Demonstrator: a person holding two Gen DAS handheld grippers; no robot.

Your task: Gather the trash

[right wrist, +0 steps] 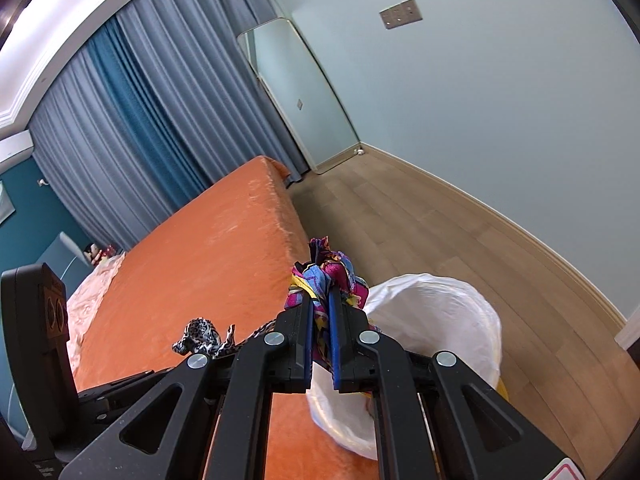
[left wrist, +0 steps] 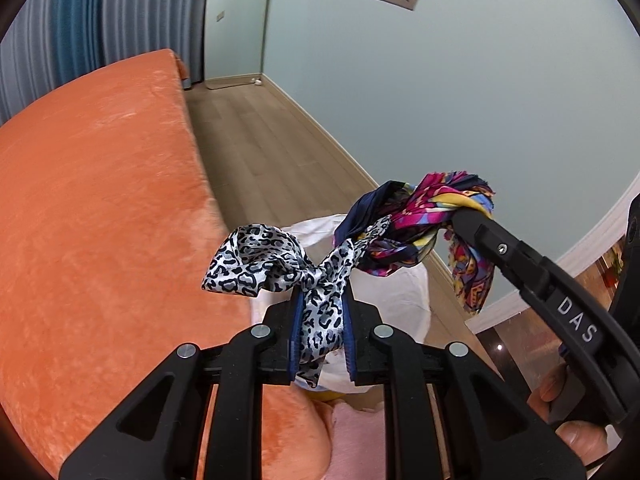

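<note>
1. Left gripper (left wrist: 322, 330) clamps leopard scarf (left wrist: 256, 264); right gripper (right wrist: 320, 332) clamps multicoloured scarf (right wrist: 324, 276).
2. Both scarves are knotted together, strung between the grippers.
3. Lined bin (right wrist: 436, 312) sits below and just beyond, nearer the right gripper.
4. Orange bed (right wrist: 192, 248) lies left.

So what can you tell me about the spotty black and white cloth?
The leopard-print scarf looks silky and shiny, grey-white with black spots. It is crumpled and twisted, pinched between the blue pads of the left gripper, one end fanning out left. Its other end tangles with the colourful scarf, above the white-lined bin.
</note>
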